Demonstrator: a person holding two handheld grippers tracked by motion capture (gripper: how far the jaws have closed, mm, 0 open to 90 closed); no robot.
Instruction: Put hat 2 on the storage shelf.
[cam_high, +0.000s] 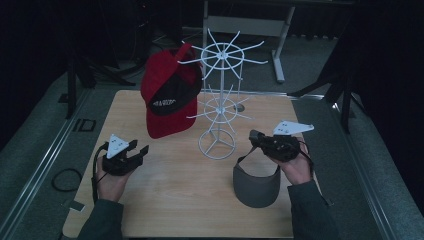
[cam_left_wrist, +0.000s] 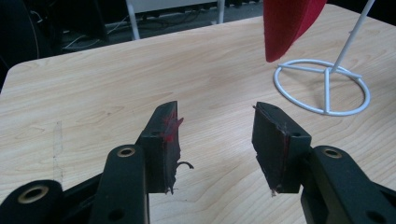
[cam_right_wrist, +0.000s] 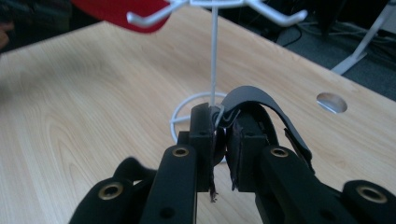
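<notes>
A pale wooden worktop (cam_high: 170, 200) stood in a dim room, with grey floor around it and the legs of a white table frame (cam_high: 280, 45) behind it at 12 o'clock. A round cable hole (cam_right_wrist: 331, 101) sat in the worktop's far part.

In the high view, the left hand-held gripper (cam_high: 141, 151) rested near the worktop's 9 o'clock edge. Its jaws stood well apart with nothing between them, bare wood showing in the gap in the left gripper view. The right hand-held gripper (cam_high: 254, 136) hovered at about 3 o'clock, its jaws pressed together on the strap of a grey visor (cam_high: 256, 185). The visor hung from that grip, its brim down near the worktop at 5 o'clock from the rack's base. In the right gripper view the dark strap looped up over the closed jaws.

Counted: one white wire rack (cam_high: 218, 100) at the worktop's centre, with two tiers of spoke hooks on a ring base; one red cap (cam_high: 167, 95) hanging on the rack's 9 o'clock side; one grey visor; two hand-held grippers, one in each hand.
</notes>
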